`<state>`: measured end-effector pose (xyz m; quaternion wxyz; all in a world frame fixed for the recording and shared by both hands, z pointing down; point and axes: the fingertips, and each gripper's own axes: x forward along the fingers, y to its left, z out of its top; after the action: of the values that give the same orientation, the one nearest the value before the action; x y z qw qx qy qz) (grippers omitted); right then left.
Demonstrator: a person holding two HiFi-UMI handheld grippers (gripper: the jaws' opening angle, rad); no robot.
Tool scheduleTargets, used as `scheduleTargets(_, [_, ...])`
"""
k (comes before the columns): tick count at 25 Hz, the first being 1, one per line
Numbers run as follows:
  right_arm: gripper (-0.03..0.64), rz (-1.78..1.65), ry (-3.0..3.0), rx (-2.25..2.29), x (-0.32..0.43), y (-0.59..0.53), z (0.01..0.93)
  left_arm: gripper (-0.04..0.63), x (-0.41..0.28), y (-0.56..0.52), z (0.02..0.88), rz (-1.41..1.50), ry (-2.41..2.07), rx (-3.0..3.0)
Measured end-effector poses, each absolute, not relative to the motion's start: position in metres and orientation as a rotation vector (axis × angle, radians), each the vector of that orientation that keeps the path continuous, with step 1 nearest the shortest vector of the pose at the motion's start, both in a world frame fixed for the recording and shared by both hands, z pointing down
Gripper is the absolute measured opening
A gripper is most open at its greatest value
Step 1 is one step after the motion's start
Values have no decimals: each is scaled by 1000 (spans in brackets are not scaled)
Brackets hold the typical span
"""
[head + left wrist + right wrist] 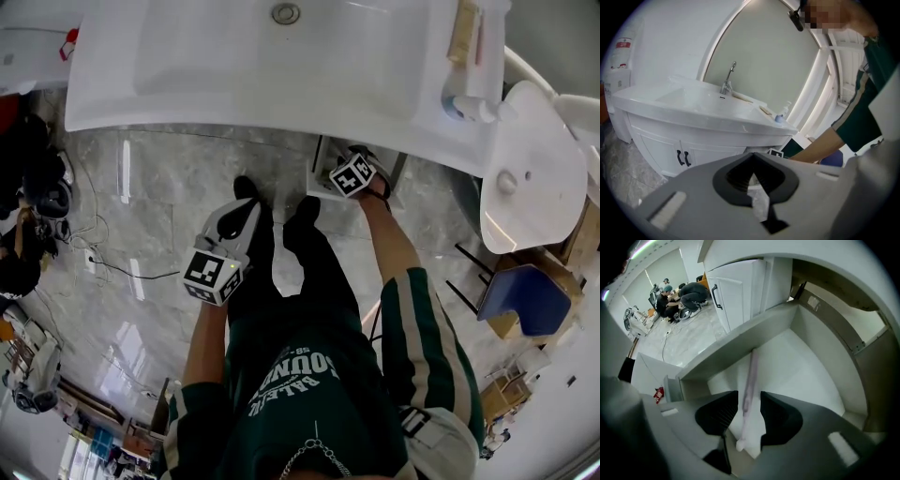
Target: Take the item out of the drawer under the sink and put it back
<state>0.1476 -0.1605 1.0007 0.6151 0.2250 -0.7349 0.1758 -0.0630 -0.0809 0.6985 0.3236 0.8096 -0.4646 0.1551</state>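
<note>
White sink point(234, 84) overhead; drawer point(806, 366) beneath it stands open. The left gripper point(752, 155) hangs off to the side, jaws pressed together, nothing in them. The right gripper point(749, 405) reaches into the drawer, jaws parted either side of the item point(750, 376), a slim pale pinkish stick lying along the white drawer floor, no contact evident. Judged light, stiff and smooth, so it is likely to roll or slip. Best to pinch it mid-shaft, squarely.
</note>
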Motion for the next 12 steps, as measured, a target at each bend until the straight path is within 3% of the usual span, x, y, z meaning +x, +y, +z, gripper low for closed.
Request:
scheduleTargets(7, [54, 378, -1658, 571, 153, -166, 1003, 49, -62, -78, 706, 414, -1197, 2112])
scheduleTargets(12, [52, 398, -1647, 588, 158, -167, 996, 49, -62, -82, 702, 424, -1194, 2122])
